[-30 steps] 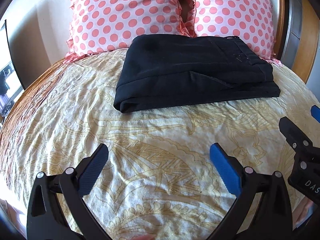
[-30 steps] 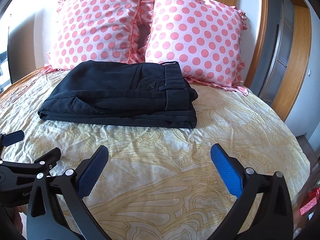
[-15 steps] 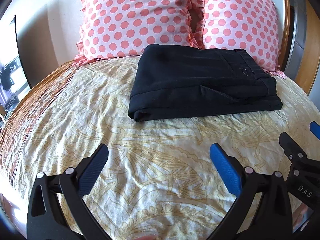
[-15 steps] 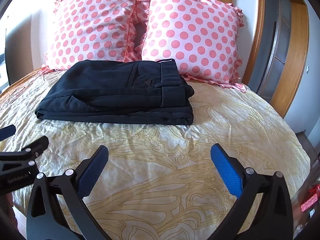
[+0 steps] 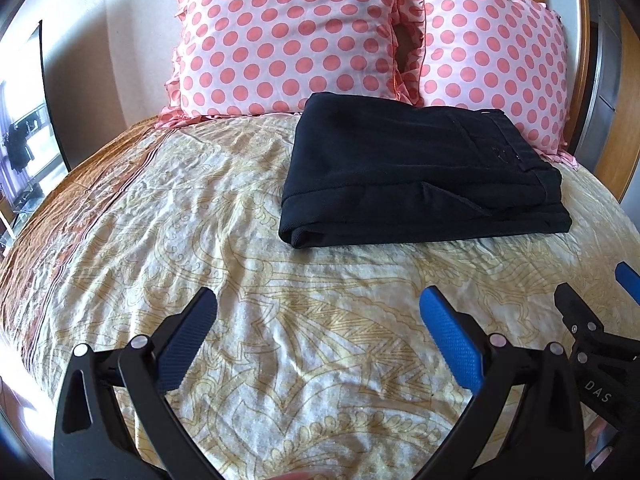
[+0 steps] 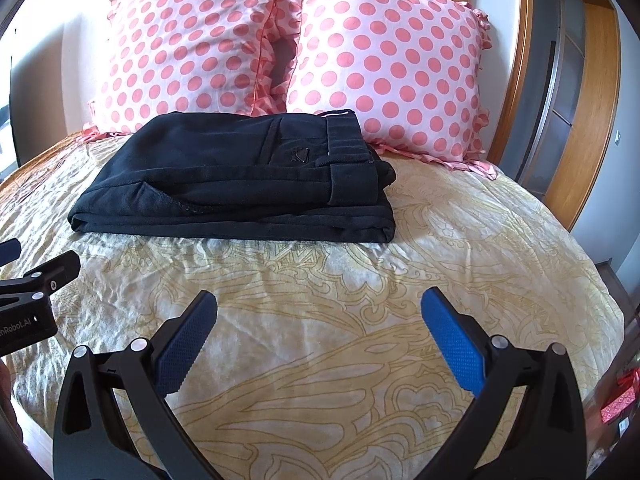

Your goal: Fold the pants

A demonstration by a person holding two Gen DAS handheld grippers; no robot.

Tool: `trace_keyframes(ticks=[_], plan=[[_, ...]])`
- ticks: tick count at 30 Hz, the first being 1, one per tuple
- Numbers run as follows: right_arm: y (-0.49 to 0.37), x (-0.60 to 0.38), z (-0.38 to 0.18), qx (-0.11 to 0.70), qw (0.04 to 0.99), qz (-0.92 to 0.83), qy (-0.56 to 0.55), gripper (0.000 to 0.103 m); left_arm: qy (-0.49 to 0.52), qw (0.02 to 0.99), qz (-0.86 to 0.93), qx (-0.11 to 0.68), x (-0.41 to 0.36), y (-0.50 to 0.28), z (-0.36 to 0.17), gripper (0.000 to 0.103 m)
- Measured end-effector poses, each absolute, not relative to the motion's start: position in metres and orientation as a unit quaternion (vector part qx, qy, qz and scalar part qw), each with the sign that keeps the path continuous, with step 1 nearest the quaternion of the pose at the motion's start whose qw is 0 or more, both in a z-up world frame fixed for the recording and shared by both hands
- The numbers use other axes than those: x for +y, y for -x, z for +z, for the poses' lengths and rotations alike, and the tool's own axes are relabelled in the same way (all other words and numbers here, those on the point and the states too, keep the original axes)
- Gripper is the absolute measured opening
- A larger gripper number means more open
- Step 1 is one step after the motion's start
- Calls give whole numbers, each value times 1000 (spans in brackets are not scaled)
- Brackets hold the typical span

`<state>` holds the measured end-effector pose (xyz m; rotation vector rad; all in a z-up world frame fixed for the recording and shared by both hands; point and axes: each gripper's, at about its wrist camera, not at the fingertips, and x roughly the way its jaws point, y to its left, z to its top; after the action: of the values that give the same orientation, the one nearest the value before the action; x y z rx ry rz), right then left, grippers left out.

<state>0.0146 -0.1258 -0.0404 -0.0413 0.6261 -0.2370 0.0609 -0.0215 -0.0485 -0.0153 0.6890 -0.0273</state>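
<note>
Here my left gripper (image 5: 318, 334) and right gripper (image 6: 319, 334) hang spread, empty, near the folded pants (image 6: 240, 180) on the bedspread (image 6: 460, 240).

The black pants (image 5: 416, 178) (image 6: 240, 184) are seen folded into a flat rectangular stack, laid on the bed (image 5: 224, 264) just in front of the two dotted pillows (image 5: 288, 36). The waistband is turned toward the bed's right side, and a pocket edge is shown on top.
</note>
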Motion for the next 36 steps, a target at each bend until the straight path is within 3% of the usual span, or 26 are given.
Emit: trace_keyframes(ticks=[36], plan=[[-17, -124, -41, 308, 944, -117, 19, 102, 10, 938, -28, 345, -24, -62, -51, 101]])
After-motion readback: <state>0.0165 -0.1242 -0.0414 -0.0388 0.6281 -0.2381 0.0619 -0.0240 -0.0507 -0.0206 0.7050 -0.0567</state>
